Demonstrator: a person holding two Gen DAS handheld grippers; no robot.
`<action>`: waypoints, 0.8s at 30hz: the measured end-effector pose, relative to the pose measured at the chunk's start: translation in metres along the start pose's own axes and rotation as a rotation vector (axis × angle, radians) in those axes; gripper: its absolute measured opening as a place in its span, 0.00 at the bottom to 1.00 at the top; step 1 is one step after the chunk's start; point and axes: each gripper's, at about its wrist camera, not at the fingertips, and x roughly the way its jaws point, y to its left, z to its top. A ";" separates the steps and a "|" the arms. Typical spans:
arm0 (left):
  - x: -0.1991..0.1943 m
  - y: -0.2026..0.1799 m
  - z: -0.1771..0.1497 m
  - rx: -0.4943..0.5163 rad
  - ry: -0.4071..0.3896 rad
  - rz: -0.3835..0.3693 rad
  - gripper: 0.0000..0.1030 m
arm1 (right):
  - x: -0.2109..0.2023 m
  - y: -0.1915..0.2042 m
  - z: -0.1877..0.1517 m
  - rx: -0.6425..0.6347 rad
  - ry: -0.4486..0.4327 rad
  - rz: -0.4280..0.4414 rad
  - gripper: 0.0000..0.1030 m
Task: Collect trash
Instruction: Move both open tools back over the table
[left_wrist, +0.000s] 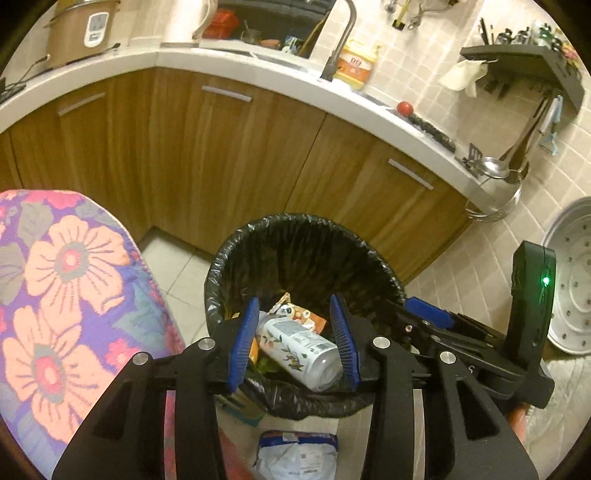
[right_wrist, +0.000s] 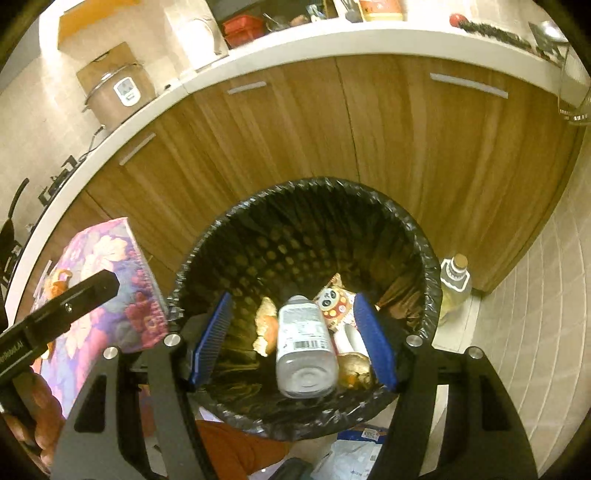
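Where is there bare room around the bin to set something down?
Bare floor tiles lie between the bin, the cabinets and the floral cover. The bin's near side is crowded by a white bag; its right by an oil bottle.

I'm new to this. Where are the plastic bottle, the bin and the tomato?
plastic bottle (right_wrist: 305, 341): right wrist view, its label.
bin (right_wrist: 430, 266): right wrist view, bag-lined rim.
tomato (left_wrist: 404, 108): left wrist view, its middle.

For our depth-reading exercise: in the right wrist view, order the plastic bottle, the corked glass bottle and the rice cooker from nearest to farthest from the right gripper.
From the right gripper:
1. Plastic bottle, in the bin, between the fingers.
2. Corked glass bottle, on the floor, right of the bin.
3. Rice cooker, on the counter, far left.
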 end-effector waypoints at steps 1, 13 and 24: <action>-0.006 0.001 -0.001 0.000 -0.007 -0.003 0.38 | -0.004 0.005 0.001 -0.008 -0.008 0.005 0.63; -0.118 0.041 -0.026 -0.072 -0.184 0.029 0.49 | -0.055 0.107 -0.007 -0.198 -0.122 0.103 0.63; -0.225 0.123 -0.062 -0.207 -0.334 0.176 0.68 | -0.054 0.225 -0.036 -0.392 -0.117 0.220 0.67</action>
